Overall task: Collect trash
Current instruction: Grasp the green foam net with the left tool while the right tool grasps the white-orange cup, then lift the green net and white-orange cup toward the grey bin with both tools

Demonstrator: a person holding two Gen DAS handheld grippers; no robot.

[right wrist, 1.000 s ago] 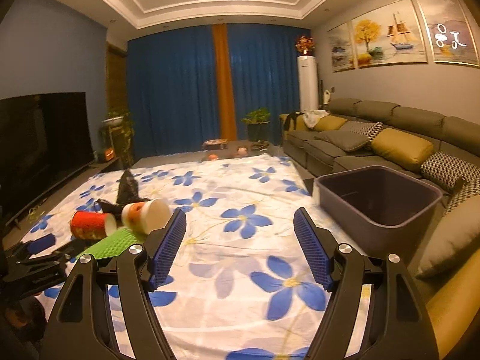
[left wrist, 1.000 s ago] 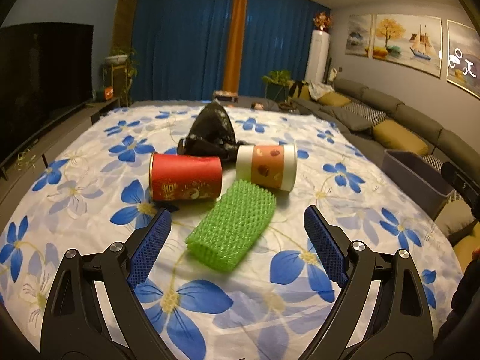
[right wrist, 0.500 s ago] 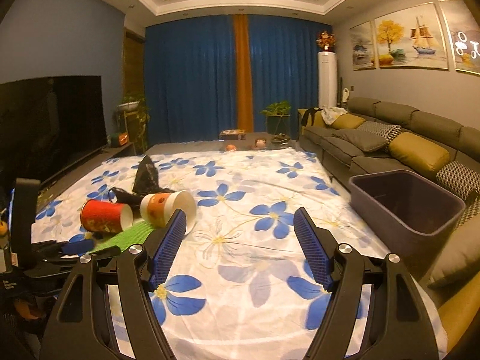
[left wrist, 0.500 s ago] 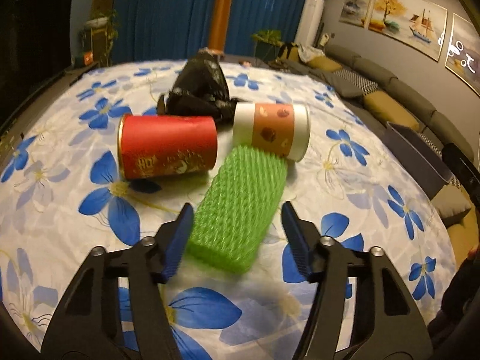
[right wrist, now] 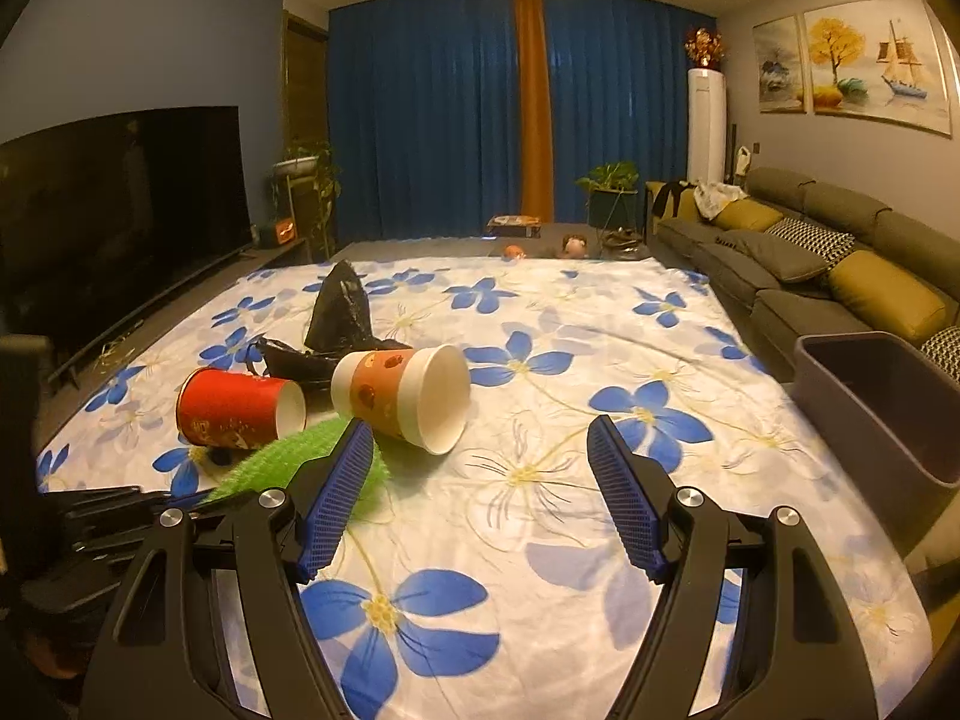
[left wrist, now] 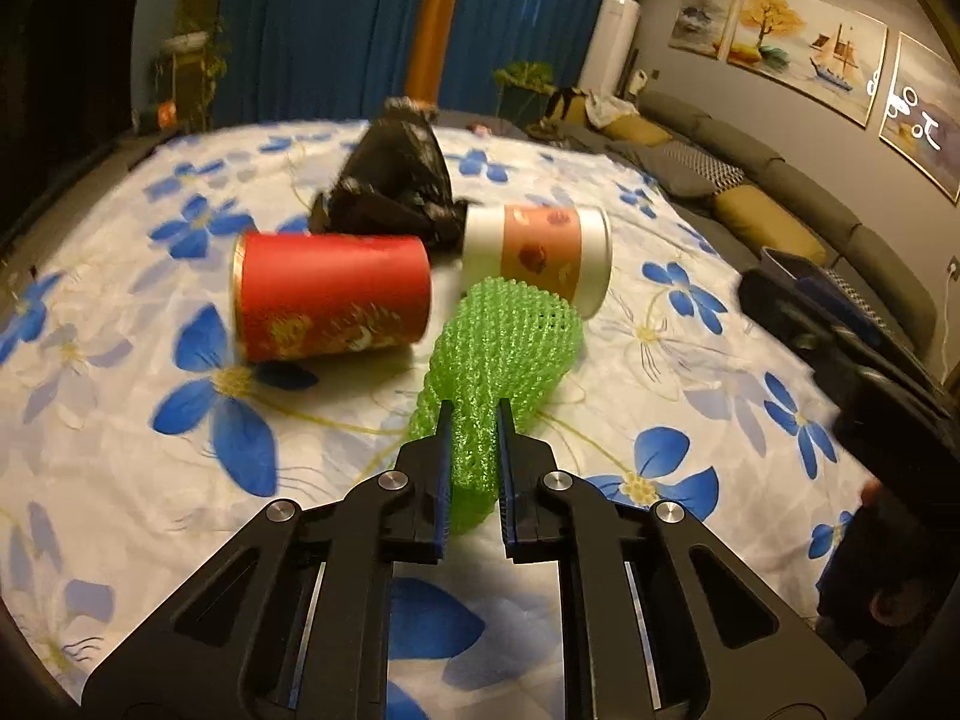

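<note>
A green foam net sleeve (left wrist: 501,354) lies on the flowered cloth (left wrist: 120,420). My left gripper (left wrist: 473,420) is shut on its near end, squeezing it. Behind it lie a red paper cup (left wrist: 333,297) on its side, a white and orange cup (left wrist: 537,255) on its side, and a crumpled black plastic bag (left wrist: 393,183). In the right wrist view my right gripper (right wrist: 480,456) is open and empty over the cloth, with the green sleeve (right wrist: 294,462), red cup (right wrist: 237,411), white cup (right wrist: 402,396) and black bag (right wrist: 339,309) to its left.
A grey bin (right wrist: 882,402) stands at the cloth's right edge beside a long sofa (right wrist: 810,252). A television (right wrist: 120,210) lines the left wall. Blue curtains (right wrist: 432,120) hang at the back. The left gripper's body (right wrist: 90,516) shows low on the left.
My left gripper moved forward and closed on the green sleeve's near end. My right gripper swung left and nearer the cups, still open.
</note>
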